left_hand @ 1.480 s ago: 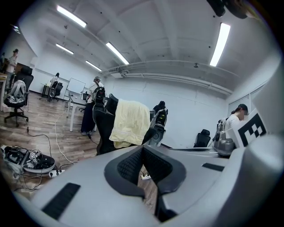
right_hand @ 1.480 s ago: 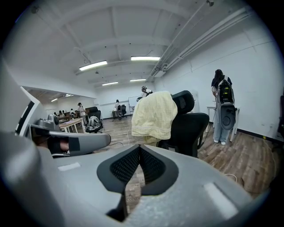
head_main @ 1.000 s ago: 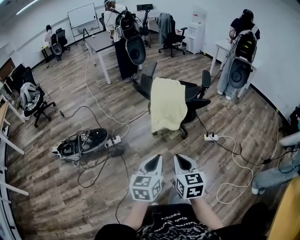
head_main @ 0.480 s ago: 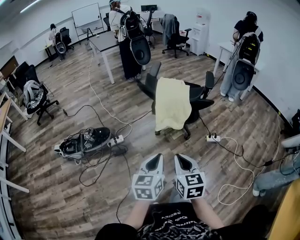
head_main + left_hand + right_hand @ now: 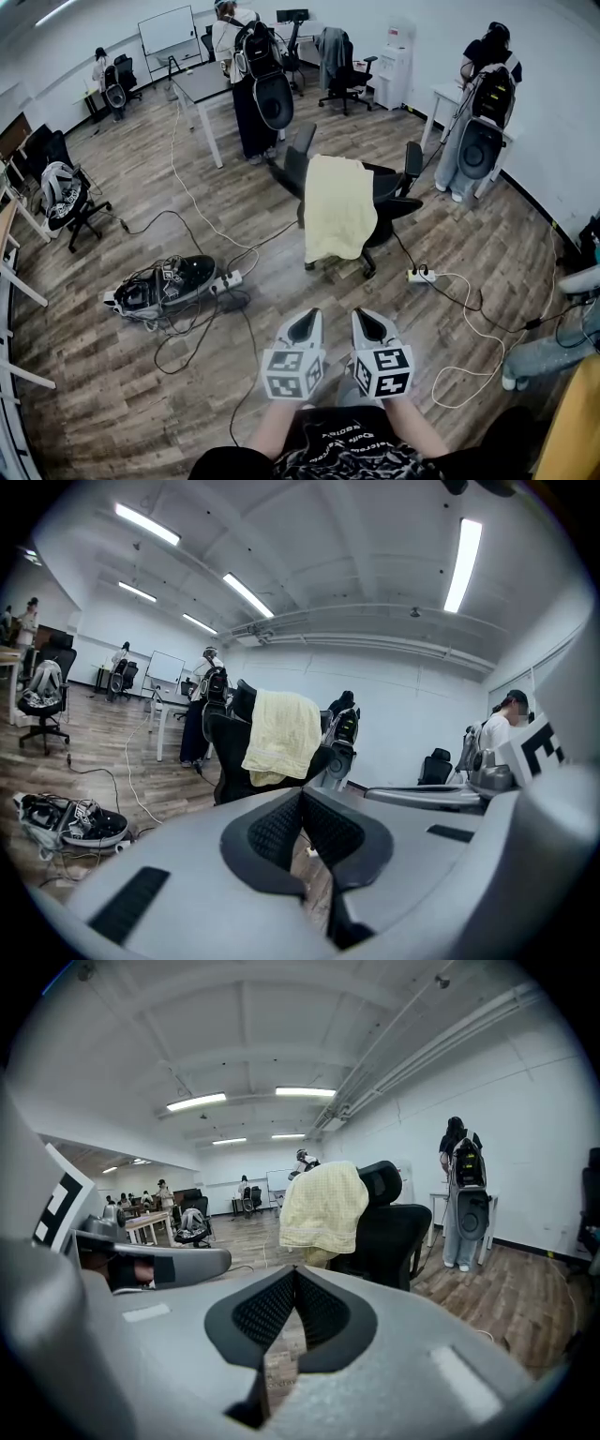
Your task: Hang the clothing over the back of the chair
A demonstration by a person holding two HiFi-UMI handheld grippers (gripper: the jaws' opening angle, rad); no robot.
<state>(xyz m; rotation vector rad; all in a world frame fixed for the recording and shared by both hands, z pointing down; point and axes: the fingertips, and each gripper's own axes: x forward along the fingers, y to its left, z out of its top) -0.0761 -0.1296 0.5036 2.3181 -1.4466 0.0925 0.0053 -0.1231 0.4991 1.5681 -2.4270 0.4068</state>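
Observation:
A pale yellow garment (image 5: 337, 206) hangs draped over the back of a black office chair (image 5: 389, 192) in the middle of the room; it also shows in the left gripper view, garment (image 5: 279, 735), and in the right gripper view, garment (image 5: 323, 1206). My left gripper (image 5: 307, 323) and right gripper (image 5: 367, 322) are held side by side close to my body, well short of the chair. Both are shut with nothing between their jaws, left gripper (image 5: 300, 799), right gripper (image 5: 293, 1274).
A power strip (image 5: 421, 275) with white cables lies right of the chair, and a black bag with tangled cords (image 5: 164, 286) lies on the wooden floor to the left. People with backpacks stand at desks (image 5: 202, 82) behind. Another chair (image 5: 66, 197) stands far left.
The head view has shifted slightly; the grippers stay side by side and shut, and the garment stays on the chair back.

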